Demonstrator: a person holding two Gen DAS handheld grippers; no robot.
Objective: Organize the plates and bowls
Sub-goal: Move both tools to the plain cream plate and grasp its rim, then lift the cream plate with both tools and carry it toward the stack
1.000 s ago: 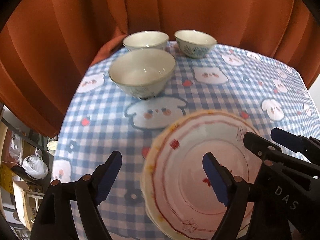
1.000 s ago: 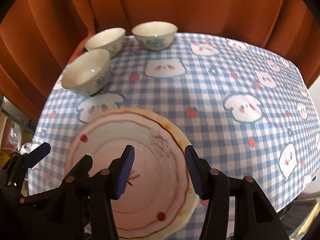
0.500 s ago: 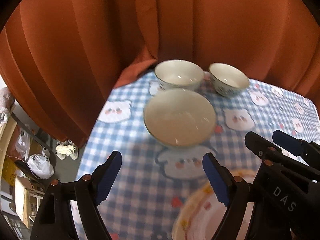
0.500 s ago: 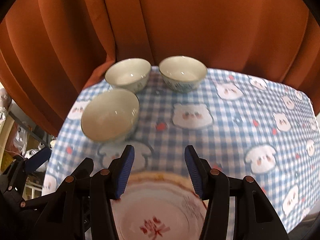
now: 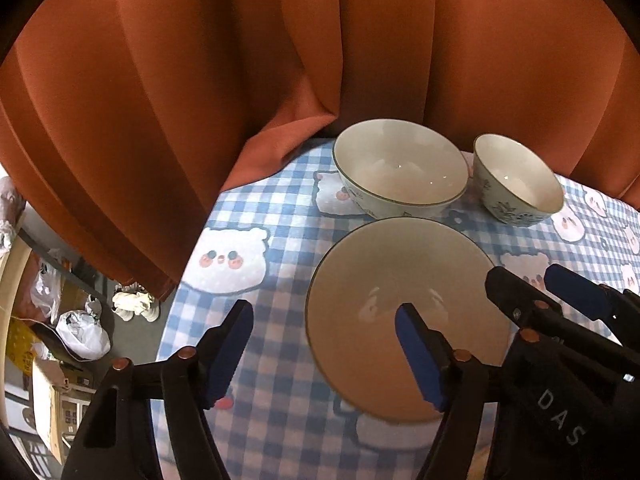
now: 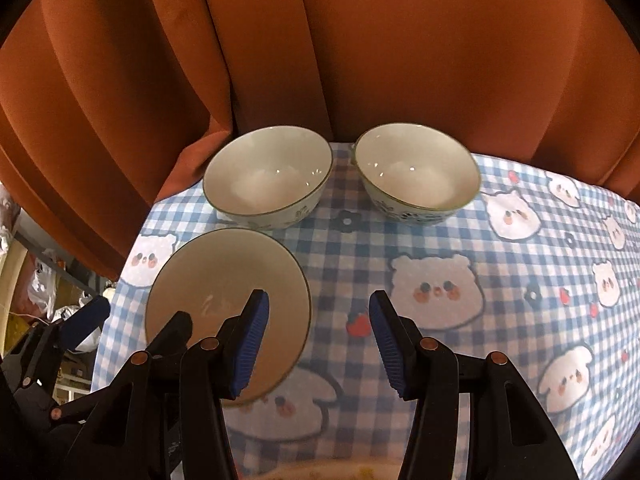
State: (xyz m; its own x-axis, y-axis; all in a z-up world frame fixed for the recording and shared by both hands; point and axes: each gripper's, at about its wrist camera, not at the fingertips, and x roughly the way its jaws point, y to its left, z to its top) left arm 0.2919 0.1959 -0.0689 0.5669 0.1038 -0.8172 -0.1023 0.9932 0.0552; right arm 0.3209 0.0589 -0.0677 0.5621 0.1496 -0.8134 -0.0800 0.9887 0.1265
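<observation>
1. A second ago both cameras look down on a plate; now the plate (image 6: 328, 474) is only a thin edge at the bottom of the right view
2. The three bowls fill the middle of both views now, so both grippers have moved from the plate to the bowls
3. I think the plate part is done for now and the bowls come next
4. The left gripper (image 5: 324, 356) is closing, and it was wider a second ago
5. The rim of the near bowl (image 5: 404, 276) sits between its jaws in the lower middle of the left view, but the pads do not press on it yet, so it holds nothing
6. The right gripper (image 6: 318, 346) is spread apart and holds nothing; only the cloth (image 6: 460, 240) shows between its jaws, and its gap is the same as before
7. Count of bowls: three
8. The near bowl is at the lower left of the right view, the left far bowl (image 6: 268, 176) is at the upper middle, and the right far bowl (image 6: 416, 172) is beside it
9. Count of plates: I can see only one edge, so I cannot tell if more lie under it
10. An orange curtain (image 6: 360, 40) hangs behind the table
</observation>
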